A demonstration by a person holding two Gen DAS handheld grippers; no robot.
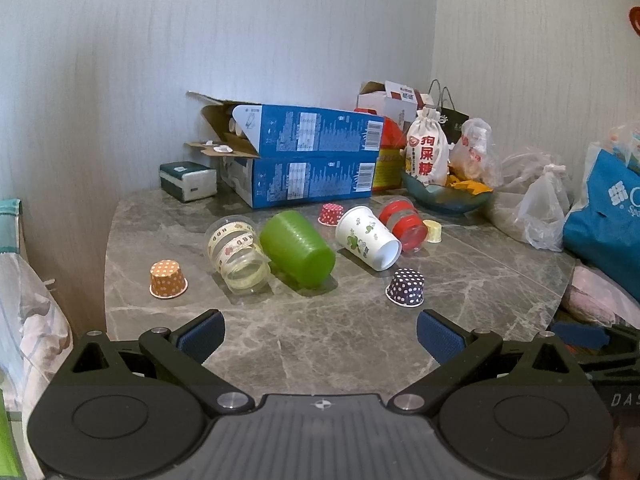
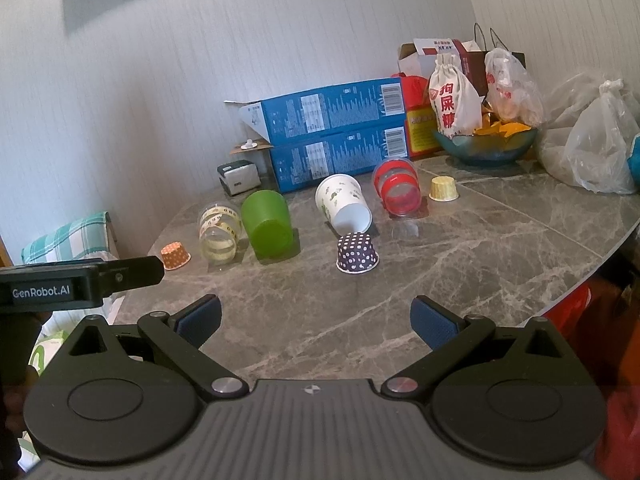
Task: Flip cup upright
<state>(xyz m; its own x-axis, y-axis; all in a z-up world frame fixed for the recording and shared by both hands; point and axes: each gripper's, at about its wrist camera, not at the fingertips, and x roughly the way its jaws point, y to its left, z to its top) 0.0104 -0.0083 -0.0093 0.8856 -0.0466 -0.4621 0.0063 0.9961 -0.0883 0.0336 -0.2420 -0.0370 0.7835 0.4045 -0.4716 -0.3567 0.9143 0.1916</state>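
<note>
Several cups lie on the grey marble table [image 1: 320, 332]. On their sides are a clear cup with tape-like bands [image 1: 238, 256] [image 2: 218, 236], a green cup [image 1: 298, 248] [image 2: 267, 224], a white printed paper cup [image 1: 368, 236] [image 2: 344, 204] and a red-banded clear cup [image 1: 402, 220] [image 2: 396, 190]. Small cupcake cups stand mouth-down: orange [image 1: 168, 279] [image 2: 175, 255], purple dotted [image 1: 406, 286] [image 2: 357, 253], red dotted [image 1: 331, 213], yellow [image 1: 433, 231] [image 2: 443, 189]. My left gripper [image 1: 320, 334] is open and empty near the front edge. My right gripper [image 2: 316, 322] is open and empty too.
Two stacked blue boxes [image 1: 312, 160] [image 2: 336, 136], a tissue pack [image 1: 188, 180], a blue bowl with a cloth bag [image 1: 448, 196] [image 2: 484, 144] and plastic bags [image 1: 540, 208] [image 2: 596, 148] line the back and right. The left gripper's body [image 2: 80, 280] shows at the right view's left edge.
</note>
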